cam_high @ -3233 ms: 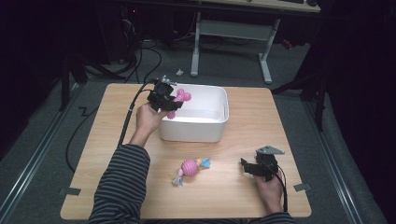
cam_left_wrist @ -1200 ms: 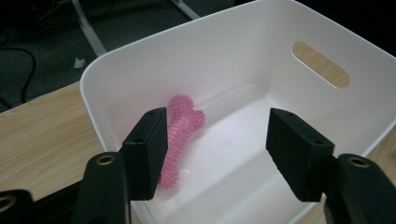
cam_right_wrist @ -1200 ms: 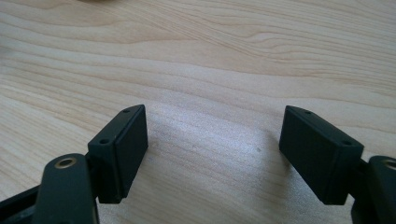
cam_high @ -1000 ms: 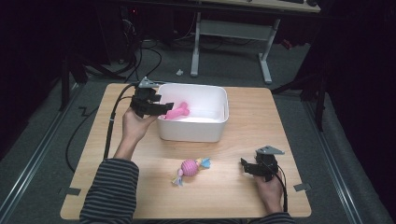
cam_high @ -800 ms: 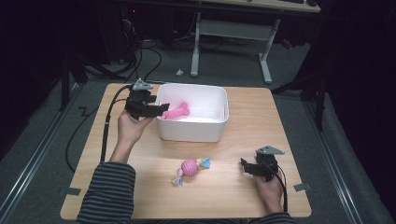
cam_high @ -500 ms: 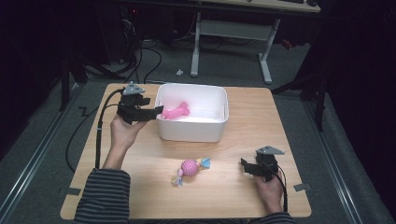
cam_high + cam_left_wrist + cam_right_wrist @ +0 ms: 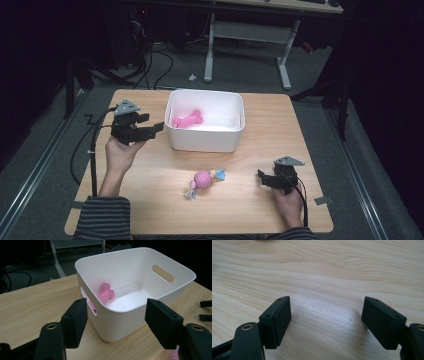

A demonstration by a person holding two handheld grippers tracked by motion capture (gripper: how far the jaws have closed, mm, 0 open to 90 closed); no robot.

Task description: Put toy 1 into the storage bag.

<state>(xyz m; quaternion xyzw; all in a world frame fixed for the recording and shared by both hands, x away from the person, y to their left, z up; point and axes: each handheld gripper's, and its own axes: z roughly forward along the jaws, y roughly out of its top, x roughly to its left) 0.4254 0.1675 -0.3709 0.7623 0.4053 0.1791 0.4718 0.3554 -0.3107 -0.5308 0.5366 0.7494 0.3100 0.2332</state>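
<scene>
A wooden table (image 7: 260, 145) seen from above, with a person's two forearms coming in from its near edge, each hand holding a black two-jaw gripper. A white plastic bin (image 7: 206, 141) with cut-out handles stands toward the far edge, a little left of the middle. Inside it, against the left wall, lies a pink bone-shaped toy (image 7: 187, 119) with nubby, spiked ends; the left gripper view shows it resting on the bin floor close to the handle slot. On bare wood between the bin and the near edge lies a pink ribbed ball toy (image 7: 202, 179) with pale blue and yellow frilled ends, well apart from both grippers. The left gripper (image 7: 151, 128) is held just beside the bin's left wall, near the table's left edge, jaws spread wide and holding nothing. The right gripper (image 7: 262, 178) rests low near the near right corner, jaws also spread wide over bare wood, empty. The ball toy looks light and rubbery, likely to give under pressure and to roll if nudged; its round ribbed middle seems the surest place to grip, since the frilled ends look soft and floppy.
</scene>
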